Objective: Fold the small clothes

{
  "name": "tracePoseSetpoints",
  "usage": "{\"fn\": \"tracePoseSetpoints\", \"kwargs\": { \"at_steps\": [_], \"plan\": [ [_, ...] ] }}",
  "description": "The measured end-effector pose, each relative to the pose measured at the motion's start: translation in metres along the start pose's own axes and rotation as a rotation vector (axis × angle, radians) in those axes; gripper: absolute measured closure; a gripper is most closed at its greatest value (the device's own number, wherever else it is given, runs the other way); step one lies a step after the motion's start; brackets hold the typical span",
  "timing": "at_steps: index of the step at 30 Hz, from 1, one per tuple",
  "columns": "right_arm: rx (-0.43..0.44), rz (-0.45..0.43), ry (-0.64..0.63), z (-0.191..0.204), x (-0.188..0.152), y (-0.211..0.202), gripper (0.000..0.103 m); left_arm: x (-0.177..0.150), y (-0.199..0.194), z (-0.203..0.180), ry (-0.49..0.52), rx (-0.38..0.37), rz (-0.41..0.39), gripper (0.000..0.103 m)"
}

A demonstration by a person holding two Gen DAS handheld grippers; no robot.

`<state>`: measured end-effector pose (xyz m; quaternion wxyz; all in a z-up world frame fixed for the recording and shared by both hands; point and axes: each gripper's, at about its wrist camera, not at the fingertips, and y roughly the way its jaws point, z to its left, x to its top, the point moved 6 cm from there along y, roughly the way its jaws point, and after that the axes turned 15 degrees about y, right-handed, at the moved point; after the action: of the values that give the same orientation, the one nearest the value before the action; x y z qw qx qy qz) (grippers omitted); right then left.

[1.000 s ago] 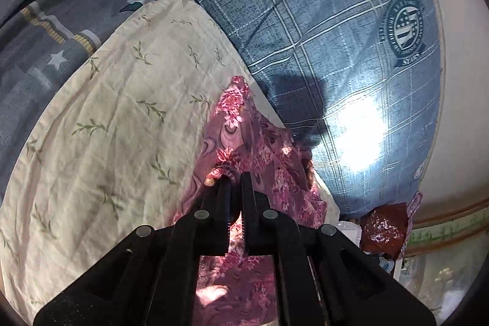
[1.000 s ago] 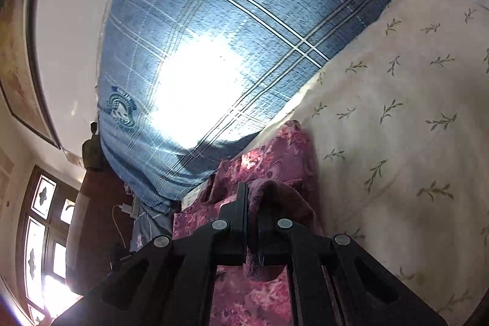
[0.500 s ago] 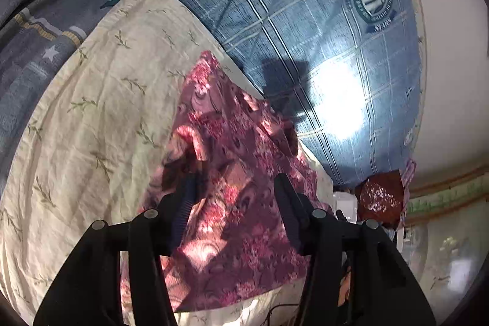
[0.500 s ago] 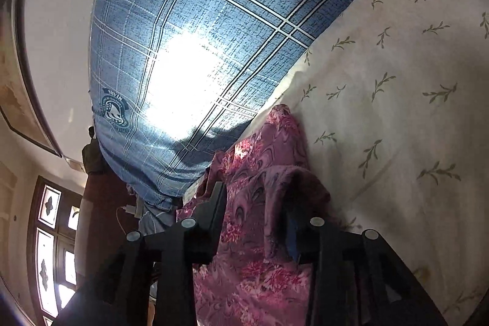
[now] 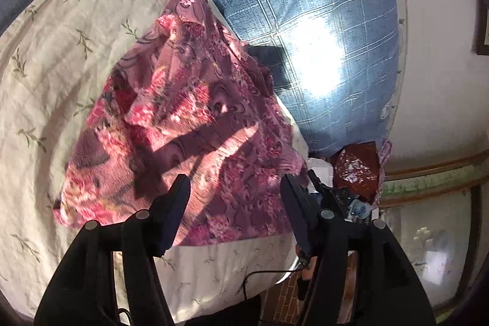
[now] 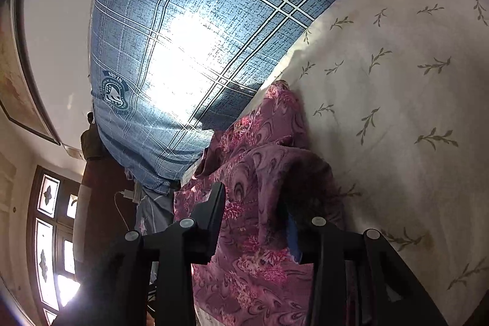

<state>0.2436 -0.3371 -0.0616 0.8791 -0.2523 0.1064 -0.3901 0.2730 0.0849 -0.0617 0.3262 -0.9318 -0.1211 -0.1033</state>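
The left black two-finger gripper (image 5: 233, 200) reaches forward and tilts downward, its 2 dark fingers (image 5: 175, 213) spread well apart. Its jaws are opening, and the pads press on nothing; pink-and-purple floral cloth (image 5: 189, 124) lies below and beyond the tips, seen through the gap. The right black two-finger gripper (image 6: 253, 213) also tilts downward, its jaws parted more narrowly. The same floral cloth (image 6: 262, 173) sits between them and a fold drapes over the right-hand finger (image 6: 293, 231), but the pads do not clamp it.
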Motion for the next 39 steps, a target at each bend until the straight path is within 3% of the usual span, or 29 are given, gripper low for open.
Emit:
{"fn": "tracePoseSetpoints", "kwargs": {
  "at_steps": [2, 4, 5, 6, 10, 14, 18, 21, 22, 24, 25, 27, 28, 30, 32, 35, 37, 38, 39],
  "plan": [
    [-0.017, 0.0, -0.005, -0.002, -0.001, 0.003, 0.065, 0.016, 0.011, 0.015, -0.036, 0.04, 0.005, 0.043],
    [-0.039, -0.003, -0.052, 0.002, -0.004, 0.004, 0.076, 0.029, 0.018, 0.026, -0.064, 0.053, 0.008, 0.048],
    [-0.038, 0.012, -0.073, 0.006, -0.005, 0.005, 0.089, 0.035, 0.02, 0.027, -0.055, 0.077, 0.0, 0.075],
    [-0.03, 0.02, -0.083, 0.01, -0.006, 0.004, 0.095, 0.042, 0.02, 0.025, -0.035, 0.085, -0.004, 0.1],
    [0.078, 0.008, -0.066, 0.037, 0.007, -0.002, 0.095, 0.084, 0.013, 0.009, 0.044, 0.132, -0.095, 0.099],
    [0.15, -0.075, 0.019, 0.048, 0.048, 0.005, 0.095, 0.138, 0.021, 0.011, 0.026, 0.158, -0.15, 0.099],
    [0.085, -0.122, 0.141, 0.025, 0.082, 0.034, 0.089, 0.182, 0.042, 0.039, -0.015, 0.311, -0.141, 0.098],
    [0.038, -0.101, 0.22, 0.007, 0.086, 0.048, 0.088, 0.201, 0.038, 0.063, -0.096, 0.294, -0.137, 0.097],
    [0.058, -0.107, 0.213, 0.007, 0.084, 0.045, 0.088, 0.203, 0.031, 0.07, -0.126, 0.256, -0.15, 0.095],
    [0.085, -0.13, 0.171, 0.01, 0.08, 0.035, 0.073, 0.203, 0.018, 0.075, -0.122, 0.226, -0.157, 0.063],
    [0.129, -0.149, 0.173, 0.011, 0.08, 0.025, 0.068, 0.199, 0.013, 0.076, -0.098, 0.249, -0.154, 0.056],
    [0.235, -0.191, 0.211, 0.01, 0.083, 0.007, 0.058, 0.188, 0.009, 0.075, -0.036, 0.295, -0.131, 0.052],
    [0.232, -0.225, 0.215, 0.009, 0.086, -0.001, 0.056, 0.183, 0.012, 0.074, -0.009, 0.293, -0.103, 0.052],
    [0.099, -0.236, 0.159, 0.009, 0.088, 0.001, 0.053, 0.172, 0.023, 0.07, 0.028, 0.27, -0.045, 0.049],
    [-0.057, -0.193, 0.068, 0.012, 0.084, 0.018, 0.053, 0.166, 0.033, 0.068, 0.063, 0.273, -0.007, 0.049],
    [-0.174, -0.155, -0.012, 0.017, 0.079, 0.046, 0.053, 0.161, 0.052, 0.065, 0.076, 0.278, 0.021, 0.049],
    [-0.245, -0.148, -0.051, 0.017, 0.08, 0.064, 0.053, 0.161, 0.06, 0.062, 0.097, 0.322, 0.013, 0.054],
    [-0.278, -0.146, -0.076, 0.018, 0.08, 0.073, 0.057, 0.162, 0.064, 0.06, 0.127, 0.353, 0.012, 0.084],
    [-0.291, -0.136, -0.105, 0.021, 0.079, 0.08, 0.083, 0.162, 0.066, 0.058, 0.149, 0.374, 0.019, 0.096]
  ]
}}
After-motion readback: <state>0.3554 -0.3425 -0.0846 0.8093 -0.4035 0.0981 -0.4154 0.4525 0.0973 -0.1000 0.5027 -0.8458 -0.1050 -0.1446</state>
